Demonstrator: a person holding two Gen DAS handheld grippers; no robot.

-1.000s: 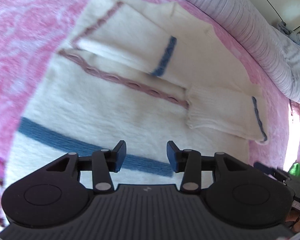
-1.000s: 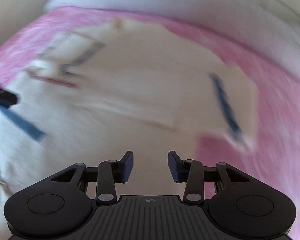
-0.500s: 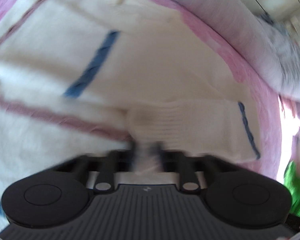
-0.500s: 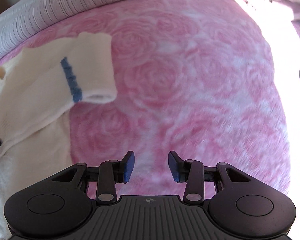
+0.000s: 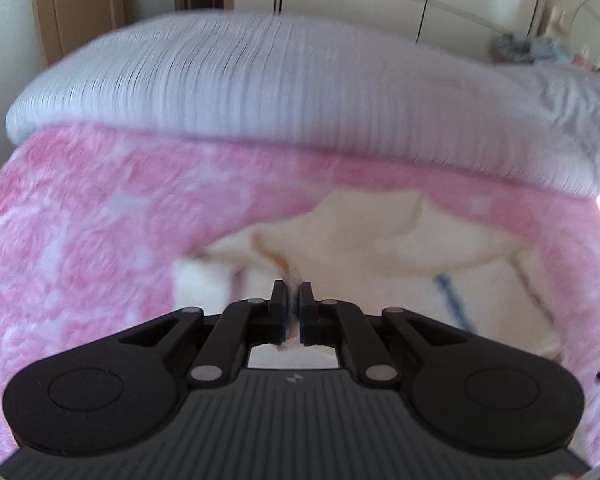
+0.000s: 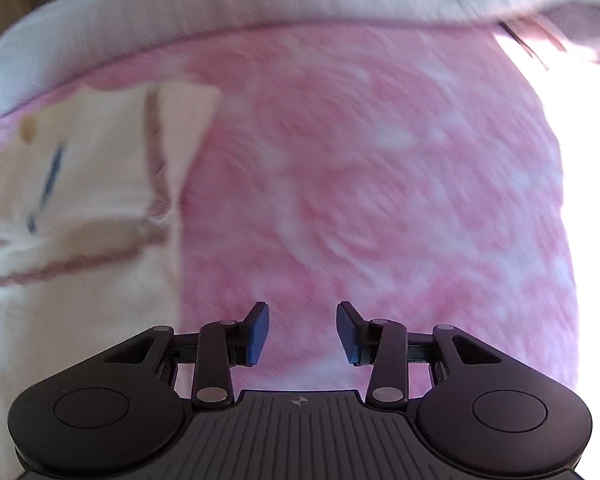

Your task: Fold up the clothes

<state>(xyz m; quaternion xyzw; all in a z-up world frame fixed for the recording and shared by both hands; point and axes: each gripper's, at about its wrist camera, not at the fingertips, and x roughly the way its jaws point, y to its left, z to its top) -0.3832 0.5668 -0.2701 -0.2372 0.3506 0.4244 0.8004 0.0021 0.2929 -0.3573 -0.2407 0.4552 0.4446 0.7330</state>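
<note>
The left gripper (image 5: 293, 300) has its jaws clamped on a fold of the cream knit sweater (image 5: 400, 264), which lies on the fuzzy pink rose-patterned blanket (image 5: 80, 240). The right gripper (image 6: 302, 332) hangs over bare blanket beside the sweater's edge, jaws apart and empty. Motion blur softens the sweater's stripes. A ribbed white duvet (image 5: 260, 92) borders the far side.

Each claw, left claw (image 5: 293, 295) and right claw (image 6: 302, 330), is matte black with ribbed housing, round side discs, silver pivot screws and blue pads (image 6: 257, 334).

One cream sweater (image 5: 400, 256); one pink blanket (image 6: 380, 184); one white duvet (image 5: 260, 92); two grippers.
</note>
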